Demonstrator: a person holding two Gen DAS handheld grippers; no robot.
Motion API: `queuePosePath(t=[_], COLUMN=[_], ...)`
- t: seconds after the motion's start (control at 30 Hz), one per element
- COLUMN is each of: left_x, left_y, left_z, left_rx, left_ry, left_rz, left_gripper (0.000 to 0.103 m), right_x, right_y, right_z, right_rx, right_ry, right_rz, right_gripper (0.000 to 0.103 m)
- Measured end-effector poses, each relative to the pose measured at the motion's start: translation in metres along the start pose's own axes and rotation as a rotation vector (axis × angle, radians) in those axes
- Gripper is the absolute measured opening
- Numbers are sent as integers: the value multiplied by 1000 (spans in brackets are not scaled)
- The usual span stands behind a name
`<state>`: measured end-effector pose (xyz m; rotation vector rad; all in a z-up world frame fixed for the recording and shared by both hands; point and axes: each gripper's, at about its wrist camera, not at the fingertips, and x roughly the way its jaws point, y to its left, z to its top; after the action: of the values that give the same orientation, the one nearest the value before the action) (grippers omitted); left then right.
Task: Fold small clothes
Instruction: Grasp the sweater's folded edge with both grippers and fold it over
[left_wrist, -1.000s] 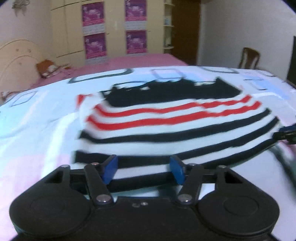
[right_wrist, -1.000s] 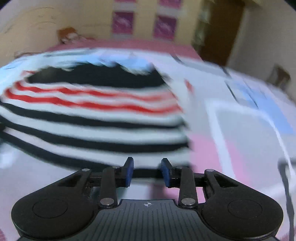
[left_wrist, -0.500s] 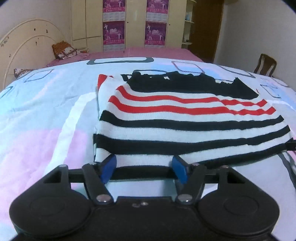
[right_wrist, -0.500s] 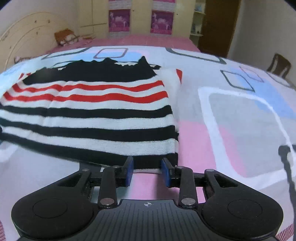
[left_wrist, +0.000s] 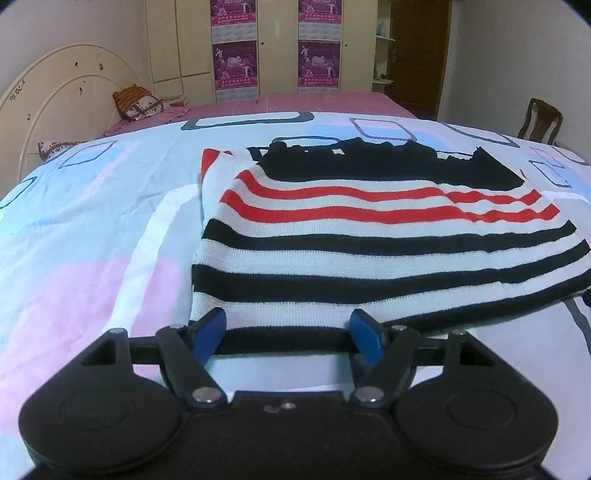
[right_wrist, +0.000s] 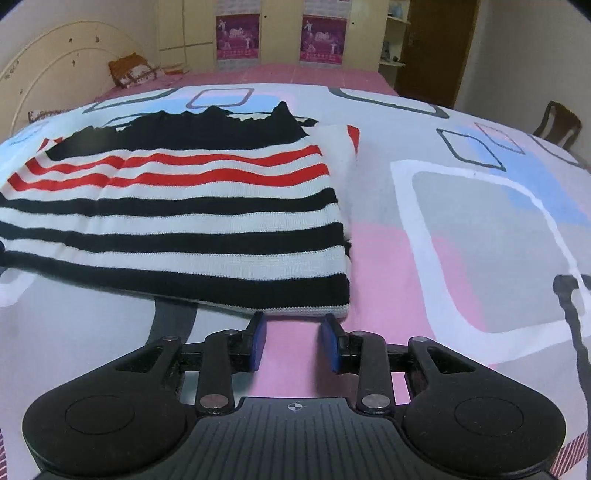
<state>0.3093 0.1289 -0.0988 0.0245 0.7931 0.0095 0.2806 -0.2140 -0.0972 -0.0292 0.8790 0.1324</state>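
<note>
1. My left gripper (left_wrist: 288, 334): blue pads spread wide, nothing held. The folded knit sweater w/ black, red and white stripes (left_wrist: 369, 240) lies flat just ahead of the tips; its near black hem runs between the pads, can't tell if touching.
2. Sweater sits on the bed's pastel quilt w/ pink, blue and grey squares (left_wrist: 74, 240).
3. My right gripper (right_wrist: 293, 341): pads moderately apart, holding nothing, over pink quilt (right_wrist: 480, 258). The sweater's (right_wrist: 177, 206) near right corner is just ahead of the tips, not touching.
</note>
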Motion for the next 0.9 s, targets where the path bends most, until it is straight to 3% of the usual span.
queuePosePath(t=[0.13,0.17,0.2,0.23,0.27,0.3,0.37,0.4,0.43,0.47,0.53,0.6,0.73,0.9], left_x=[-13,-19,-27,-36,-42,-46,-46,-42,-36,-28,-15,-4,17,42], left_y=[2,3,5,7,13,18,29,33,39,46,56,62,66,77], left_z=[1,0,-3,-7,-11,-15,-25,-28,-32,-36,-43,-45,-36,-21], left_rx=[-17,-24,-33,-57,-108,-167,-321,-386,-483,-580,-753,-845,-902,-965], left_ry=[8,-7,-33,-63,-75,-83,-84,-79,-77,-72,-95,-138,-196,-205], left_rz=[-3,16,51,70,47,6,-92,-121,-158,-189,-230,-249,-249,-224], left_gripper=[80,95,102,102,100,93,81,75,72,67,67,67,63,34], right_x=[-5,-11,-19,-30,-38,-44,-51,-51,-51,-51,-48,-40,-19,17], right_y=[-3,-4,-5,-5,-6,-6,-6,-5,-4,-3,2,13,40,76], right_z=[8,9,9,8,8,8,13,17,21,25,34,44,67,94], right_rx=[30,40,46,48,48,55,71,85,101,120,138,145,134,107], right_ry=[7,-7,-37,-90,-128,-150,-177,-180,-186,-197,-207,-192,-171,-133], right_rz=[-3,-8,-13,-6,15,22,41,46,61,83,118,159,237,295], right_gripper=[34,54,72,88,88,86,46,35,16,10,10,10,10,10])
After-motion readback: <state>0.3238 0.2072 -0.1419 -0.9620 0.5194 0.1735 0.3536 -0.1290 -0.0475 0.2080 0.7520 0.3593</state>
